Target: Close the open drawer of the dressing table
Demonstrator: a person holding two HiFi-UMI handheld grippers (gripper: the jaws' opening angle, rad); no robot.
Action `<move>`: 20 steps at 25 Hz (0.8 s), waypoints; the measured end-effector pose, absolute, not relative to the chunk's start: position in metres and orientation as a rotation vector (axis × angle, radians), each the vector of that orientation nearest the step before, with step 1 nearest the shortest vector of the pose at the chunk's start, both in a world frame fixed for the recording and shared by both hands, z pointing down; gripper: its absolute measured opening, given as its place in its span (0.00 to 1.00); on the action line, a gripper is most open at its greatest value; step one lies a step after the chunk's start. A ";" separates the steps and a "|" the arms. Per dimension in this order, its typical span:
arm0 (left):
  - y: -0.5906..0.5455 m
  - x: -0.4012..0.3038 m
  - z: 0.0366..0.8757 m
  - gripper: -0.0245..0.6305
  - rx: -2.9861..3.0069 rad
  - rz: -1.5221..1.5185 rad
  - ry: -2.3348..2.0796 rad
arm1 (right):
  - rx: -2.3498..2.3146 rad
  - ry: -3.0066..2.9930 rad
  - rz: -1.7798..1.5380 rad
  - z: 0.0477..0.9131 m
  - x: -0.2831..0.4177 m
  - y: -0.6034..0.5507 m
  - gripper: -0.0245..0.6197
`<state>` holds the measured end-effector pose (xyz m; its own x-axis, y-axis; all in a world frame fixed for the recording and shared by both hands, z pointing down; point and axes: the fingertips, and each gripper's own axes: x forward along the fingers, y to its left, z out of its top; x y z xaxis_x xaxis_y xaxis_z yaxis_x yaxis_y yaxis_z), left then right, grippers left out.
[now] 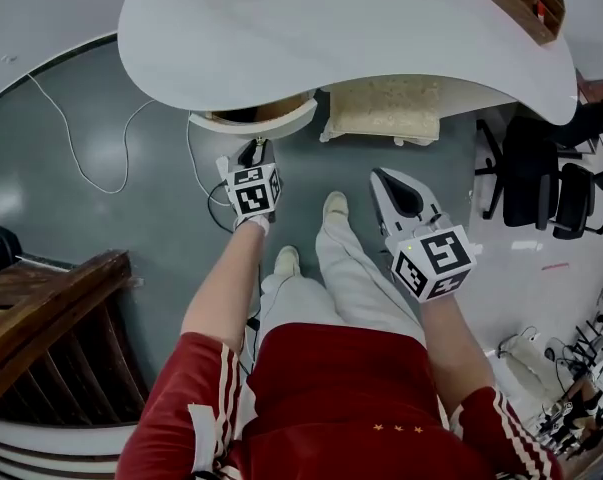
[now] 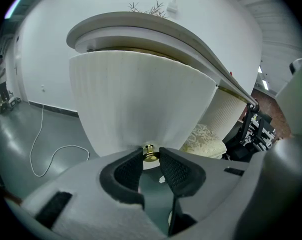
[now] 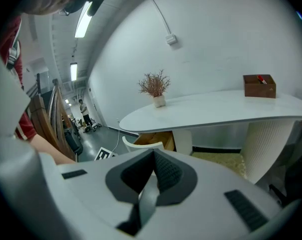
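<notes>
Dressing table: white, curved top, across upper head view. Drawer: open, beneath the top's left-centre edge, wooden interior showing. Left gripper: just below the drawer, jaws pinching the brass knob on the ribbed front. Right gripper: centre right, clear of the table, jaws pressed together, empty

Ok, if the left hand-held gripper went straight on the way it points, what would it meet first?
The knob, which the left hand-held gripper already seems to clamp; directly behind it, the drawer front.
</notes>
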<state>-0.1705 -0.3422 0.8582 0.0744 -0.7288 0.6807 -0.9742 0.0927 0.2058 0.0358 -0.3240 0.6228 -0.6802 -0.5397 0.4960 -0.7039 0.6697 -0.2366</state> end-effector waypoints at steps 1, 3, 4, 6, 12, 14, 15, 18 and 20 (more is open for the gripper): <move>-0.346 -0.171 0.858 0.20 1.689 0.469 -1.711 | 0.971 -2.499 0.585 0.623 0.035 -0.325 0.05; -0.353 -0.174 0.857 0.20 1.696 0.481 -1.715 | 0.967 -2.499 0.582 0.624 0.034 -0.326 0.05; -0.356 -0.174 0.857 0.20 1.706 0.496 -1.715 | 0.968 -2.501 0.581 0.624 0.034 -0.327 0.05; -0.361 -0.175 0.856 0.20 1.738 0.537 -1.719 | 0.978 -2.508 0.579 0.624 0.033 -0.328 0.05; -0.363 -0.178 0.853 0.19 1.772 0.558 -1.758 | 0.982 -2.514 0.581 0.630 0.029 -0.332 0.05; -0.368 -0.178 0.852 0.19 1.774 0.542 -1.761 | 0.981 -2.511 0.583 0.633 0.028 -0.335 0.05; -0.370 -0.178 0.851 0.19 1.779 0.542 -1.759 | 0.980 -2.511 0.585 0.635 0.027 -0.336 0.05; -0.376 -0.179 0.851 0.19 1.798 0.556 -1.757 | 0.973 -2.523 0.579 0.635 0.021 -0.338 0.05; -0.382 -0.182 0.851 0.19 1.810 0.565 -1.771 | 0.968 -2.534 0.567 0.636 0.019 -0.341 0.05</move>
<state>-0.1822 -0.3821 0.8508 0.0485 -0.7694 0.6370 -0.9961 0.0100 0.0879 0.0193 -0.3408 0.6357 -0.6964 -0.5433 0.4689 -0.6913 0.6833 -0.2350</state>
